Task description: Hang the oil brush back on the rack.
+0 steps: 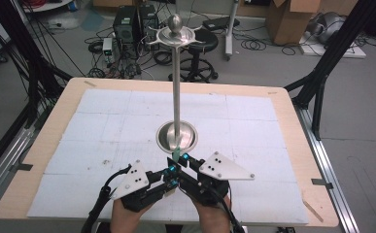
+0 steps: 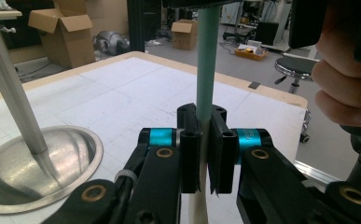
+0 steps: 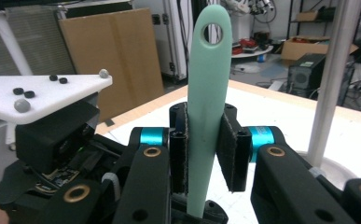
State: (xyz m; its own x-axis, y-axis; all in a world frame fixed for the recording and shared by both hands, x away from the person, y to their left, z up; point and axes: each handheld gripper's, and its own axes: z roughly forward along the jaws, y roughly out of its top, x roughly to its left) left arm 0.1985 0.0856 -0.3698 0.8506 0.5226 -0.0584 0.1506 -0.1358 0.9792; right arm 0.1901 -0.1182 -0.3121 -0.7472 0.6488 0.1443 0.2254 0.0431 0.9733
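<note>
A mint-green utensil with a hole at the end of its handle stands upright between both grippers, just in front of the metal stand's round base. My left gripper is shut on the utensil low down, where its green handle meets a cream part. Higher up the handle, my right gripper is shut on the utensil, with both pads against it. In the high view the left gripper and right gripper sit side by side near the table's front edge. The stand's pole rises to a ring of hooks.
A white gridded mat covers the wooden table. The stand's pole rises close on the right of the right gripper view. Beyond the table are a stool, computer cases and cardboard boxes.
</note>
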